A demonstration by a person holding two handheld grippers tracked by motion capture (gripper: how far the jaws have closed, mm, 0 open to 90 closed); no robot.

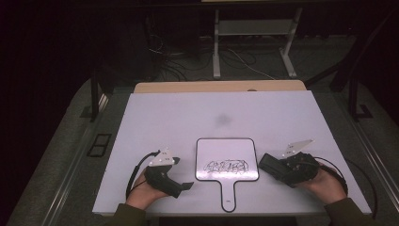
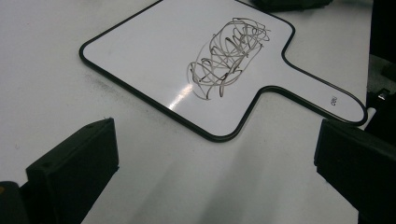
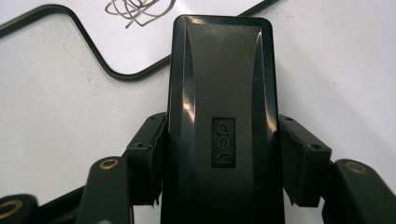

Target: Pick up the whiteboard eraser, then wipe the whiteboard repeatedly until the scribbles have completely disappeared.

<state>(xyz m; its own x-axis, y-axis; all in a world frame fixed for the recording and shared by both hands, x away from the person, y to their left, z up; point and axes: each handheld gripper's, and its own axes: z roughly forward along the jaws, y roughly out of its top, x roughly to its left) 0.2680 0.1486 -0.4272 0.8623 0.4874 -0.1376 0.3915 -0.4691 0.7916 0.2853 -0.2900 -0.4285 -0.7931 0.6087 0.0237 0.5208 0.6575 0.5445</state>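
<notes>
black eraser (image 3: 219, 121), glossy plastic with a moulded logo, sits clamped in the right gripper (image 1: 282, 168), pads pressing both long sides, nose pointing left toward the board (image 1: 227, 160). left gripper (image 1: 181, 186) rests near the board's left edge, jaws spread wide, nothing between them.

to wipe well, as i judge it: lower the eraser flat onto the scribble (image 1: 226, 166), keep it level, sweep with overlapping passes. left gripper could pin the handle (image 1: 227, 197) so the board does not slide.

board lies flat on the white table (image 1: 164, 113), near centre, handle toward the person. white face, thin black rim, rounded corners. scribble is a dense dark tangle in the board's near half, shiny glare beside it.
</notes>
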